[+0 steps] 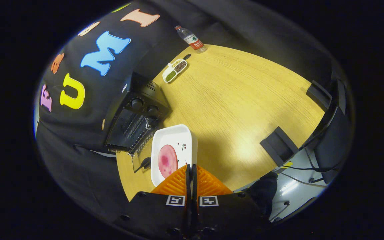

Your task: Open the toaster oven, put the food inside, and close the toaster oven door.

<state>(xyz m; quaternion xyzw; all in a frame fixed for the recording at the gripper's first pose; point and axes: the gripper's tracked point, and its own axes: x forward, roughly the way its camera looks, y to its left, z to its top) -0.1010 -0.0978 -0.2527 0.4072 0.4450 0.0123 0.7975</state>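
My tool pinches the near rim of the white tray holding a pink ham slice, beside the open toaster oven.

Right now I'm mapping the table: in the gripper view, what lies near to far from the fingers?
Gripper, shut on white plate with pink food slice → toaster oven → divided dish of beans → water bottle.

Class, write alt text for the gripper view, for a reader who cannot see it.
The gripper pinches the near rim of a white plate carrying a pink food slice. It hangs over a wooden table, beside a black toaster oven whose glass door is folded open. Beyond stand a divided dish and a water bottle.
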